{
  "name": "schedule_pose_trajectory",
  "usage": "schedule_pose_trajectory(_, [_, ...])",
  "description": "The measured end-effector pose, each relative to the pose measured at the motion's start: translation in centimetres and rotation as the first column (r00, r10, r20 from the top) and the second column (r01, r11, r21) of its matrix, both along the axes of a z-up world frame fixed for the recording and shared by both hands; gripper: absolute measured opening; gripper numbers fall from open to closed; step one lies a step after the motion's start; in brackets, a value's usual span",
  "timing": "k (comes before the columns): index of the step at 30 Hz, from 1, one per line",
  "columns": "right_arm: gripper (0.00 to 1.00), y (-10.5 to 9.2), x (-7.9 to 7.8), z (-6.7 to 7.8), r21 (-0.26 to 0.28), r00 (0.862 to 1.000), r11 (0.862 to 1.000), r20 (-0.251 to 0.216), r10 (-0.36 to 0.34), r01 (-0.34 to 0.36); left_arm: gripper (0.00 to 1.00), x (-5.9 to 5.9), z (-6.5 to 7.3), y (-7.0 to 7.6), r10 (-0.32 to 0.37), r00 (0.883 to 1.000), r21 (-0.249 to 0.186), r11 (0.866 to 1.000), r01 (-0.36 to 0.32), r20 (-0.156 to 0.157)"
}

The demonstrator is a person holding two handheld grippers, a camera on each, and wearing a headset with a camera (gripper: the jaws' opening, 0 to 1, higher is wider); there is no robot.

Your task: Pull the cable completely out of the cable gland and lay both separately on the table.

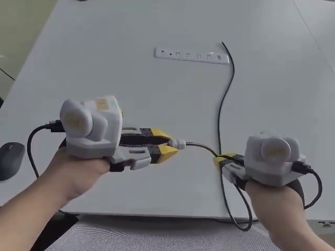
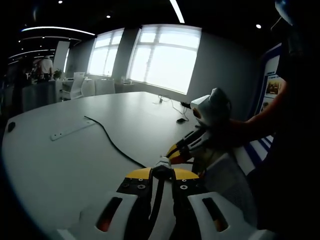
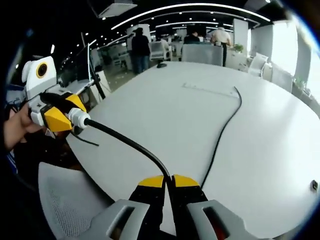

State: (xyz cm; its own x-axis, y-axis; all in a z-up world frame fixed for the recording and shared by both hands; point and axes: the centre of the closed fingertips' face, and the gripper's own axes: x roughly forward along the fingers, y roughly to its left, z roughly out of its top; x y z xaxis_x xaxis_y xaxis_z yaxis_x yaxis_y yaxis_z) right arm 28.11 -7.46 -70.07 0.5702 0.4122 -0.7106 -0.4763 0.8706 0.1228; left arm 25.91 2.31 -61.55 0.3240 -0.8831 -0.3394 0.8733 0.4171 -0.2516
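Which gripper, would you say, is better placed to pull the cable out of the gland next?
Probably the right gripper: its jaws are shut on the cable, a short stretch from the cable gland, which the left gripper clamps.

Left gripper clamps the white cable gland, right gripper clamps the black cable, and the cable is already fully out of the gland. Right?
No. The cable is not out: it runs into the cable gland, as the right gripper view shows. The left gripper does clamp the gland, the right gripper the cable.
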Motion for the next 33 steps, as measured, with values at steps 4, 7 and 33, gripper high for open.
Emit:
schedule_pose_trajectory(4, [0.0,0.0,-0.1,0.2,-0.001,1.0,1.0,0.014,0.012,-0.012,0.15,0.2,0.0,0.2,0.002,1.0,-0.002,1.0,-0.002,0.003])
schedule_pose_trajectory(7, [0.0,0.0,-0.1,0.4,-0.004,0.999,1.0,0.031,0.027,-0.027,0.15,0.2,0.0,0.3,0.003,1.0,-0.003,1.0,-0.003,0.002])
schedule_pose_trajectory(33, [0.12,2.8,0.1,6.5,-0.223,0.905,0.923,0.223,0.362,-0.314,0.15,1.6,0.1,0.5,0.044,0.999,0.02,0.999,-0.044,0.01])
